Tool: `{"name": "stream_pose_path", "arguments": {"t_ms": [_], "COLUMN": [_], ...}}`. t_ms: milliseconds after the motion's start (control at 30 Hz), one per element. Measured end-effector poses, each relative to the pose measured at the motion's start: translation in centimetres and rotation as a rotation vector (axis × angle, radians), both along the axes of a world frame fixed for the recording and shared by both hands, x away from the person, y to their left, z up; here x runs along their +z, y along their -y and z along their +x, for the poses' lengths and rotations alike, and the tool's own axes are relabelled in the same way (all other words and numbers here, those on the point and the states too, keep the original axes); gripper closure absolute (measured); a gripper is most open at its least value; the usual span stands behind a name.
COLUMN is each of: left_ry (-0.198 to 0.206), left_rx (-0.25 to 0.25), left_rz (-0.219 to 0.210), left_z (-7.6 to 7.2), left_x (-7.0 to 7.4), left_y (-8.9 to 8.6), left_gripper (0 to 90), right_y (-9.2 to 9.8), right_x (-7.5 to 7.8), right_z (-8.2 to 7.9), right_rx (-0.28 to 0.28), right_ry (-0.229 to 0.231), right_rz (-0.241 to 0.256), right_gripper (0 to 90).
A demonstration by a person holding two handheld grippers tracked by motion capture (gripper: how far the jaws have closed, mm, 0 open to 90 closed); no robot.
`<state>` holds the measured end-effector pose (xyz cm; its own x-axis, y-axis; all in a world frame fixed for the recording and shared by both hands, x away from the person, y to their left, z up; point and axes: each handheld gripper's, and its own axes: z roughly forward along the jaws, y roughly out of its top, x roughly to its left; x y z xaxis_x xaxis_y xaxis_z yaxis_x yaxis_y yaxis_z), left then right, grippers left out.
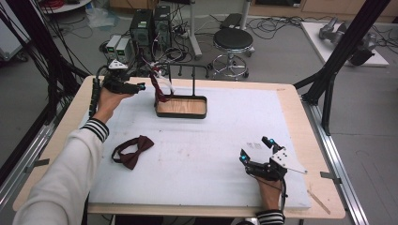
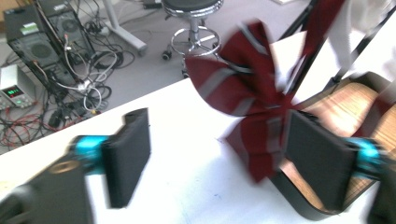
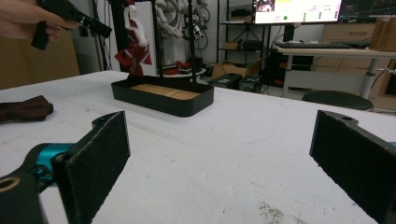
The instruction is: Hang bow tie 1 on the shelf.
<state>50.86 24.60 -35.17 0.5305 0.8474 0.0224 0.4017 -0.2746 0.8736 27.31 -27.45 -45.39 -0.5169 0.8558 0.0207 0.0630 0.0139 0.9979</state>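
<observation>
A red bow tie with grey stripes (image 1: 160, 87) (image 2: 247, 88) hangs from the black rack (image 1: 193, 79) that rises out of a black tray with a wooden floor (image 1: 182, 107) (image 3: 163, 98). My left gripper (image 1: 140, 87) (image 2: 219, 158) is held in the air just left of that bow tie, open, with nothing between its pads. A plain dark maroon bow tie (image 1: 133, 150) (image 3: 25, 109) lies flat on the white mat at the front left. My right gripper (image 1: 256, 149) (image 3: 219, 158) rests low over the mat at the front right, open and empty.
The white mat (image 1: 211, 154) covers most of the wooden table (image 1: 305, 122). Behind the table stand a black stool (image 1: 233, 40) and computer towers (image 1: 150, 26) among cables. A black frame post (image 1: 338, 56) slants at the right.
</observation>
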Motion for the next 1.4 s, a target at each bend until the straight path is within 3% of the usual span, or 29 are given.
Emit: {"name": "stream_pose_path", "arguments": {"t_ms": [167, 233, 300, 433, 533, 767, 833, 967, 1100, 1400], "left_ry": [0.097, 0.109, 0.146, 0.162, 0.214, 0.255, 0.283, 0.312, 0.35, 0.388], "left_rx": [-0.059, -0.075, -0.093, -0.103, -0.122, -0.167, -0.18, -0.176, -0.181, -0.204], "left_rz": [-0.062, -0.071, -0.097, -0.103, -0.127, -0.152, -0.168, -0.166, -0.201, -0.249], "left_z": [-1.1, -1.3, -2.5, -3.5, -5.3, -8.3, -9.1, -10.7, -12.4, -15.7], "left_x": [0.7, 0.9, 1.2, 1.4, 1.1, 0.1, -0.2, -0.6, -0.8, -1.4], "left_y": [-1.0, -1.2, -1.8, -2.3, -3.2, -4.3, -4.6, -4.9, -5.1, -5.4], "left_gripper": [16.6, 16.6, 16.6, 16.6, 16.6, 16.6, 16.6, 16.6, 16.1, 16.1], "right_y": [0.0, 0.0, 0.0, -0.1, -0.1, -0.1, -0.1, -0.1, -0.1, -0.1], "right_x": [0.0, 0.0, 0.0, 0.0, 0.0, 0.0, 0.0, 0.0, 0.0, 0.0], "right_z": [0.0, 0.0, 0.0, 0.0, 0.0, 0.0, 0.0, 0.0, 0.0, 0.0], "right_rx": [-0.002, -0.001, -0.001, -0.003, -0.007, -0.01, -0.01, -0.009, -0.008, -0.007], "right_ry": [0.005, 0.003, -0.006, -0.006, -0.006, -0.005, -0.005, -0.005, -0.003, 0.001], "right_rz": [-0.005, -0.002, 0.0, -0.006, -0.004, -0.003, -0.003, -0.007, -0.006, -0.007], "right_gripper": [4.1, 4.1, 4.1, 4.0, 4.1, 4.1, 4.1, 4.1, 4.1, 4.1]}}
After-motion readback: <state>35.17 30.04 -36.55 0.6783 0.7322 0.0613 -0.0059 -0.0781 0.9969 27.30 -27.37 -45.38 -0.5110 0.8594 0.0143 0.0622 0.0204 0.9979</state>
